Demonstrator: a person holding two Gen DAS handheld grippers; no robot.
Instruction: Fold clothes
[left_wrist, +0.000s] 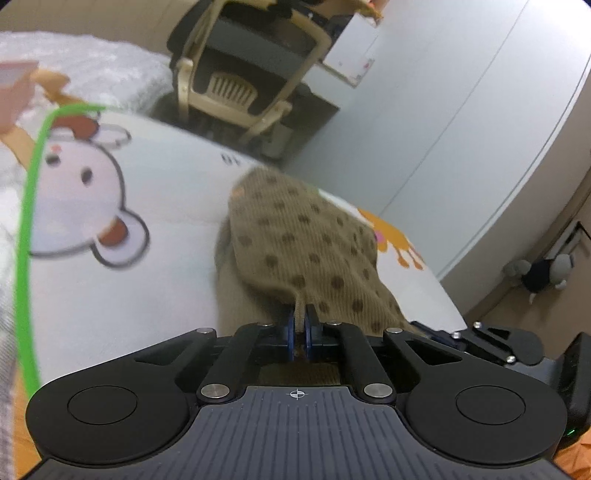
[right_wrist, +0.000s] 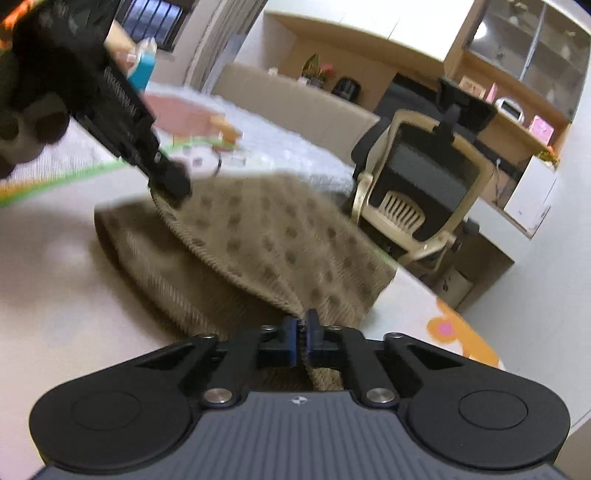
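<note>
A tan ribbed garment (left_wrist: 295, 236) with brown dots lies across a white cartoon-printed table (left_wrist: 129, 302). My left gripper (left_wrist: 300, 317) is shut on one edge of the garment, which hangs lifted from the pinch. In the right wrist view the same garment (right_wrist: 258, 236) drapes up from the table (right_wrist: 55, 277), folded over its lower layer. My right gripper (right_wrist: 302, 325) is shut on another point of its edge. The left gripper (right_wrist: 170, 184) shows there at upper left, clamped on the far corner of the cloth.
A beige and black office chair (right_wrist: 417, 192) stands just past the table's far edge, also in the left wrist view as the chair (left_wrist: 240, 81). Shelves and a desk (right_wrist: 517, 110) fill the back wall. A grey plush toy (left_wrist: 543, 273) lies on the floor at the right.
</note>
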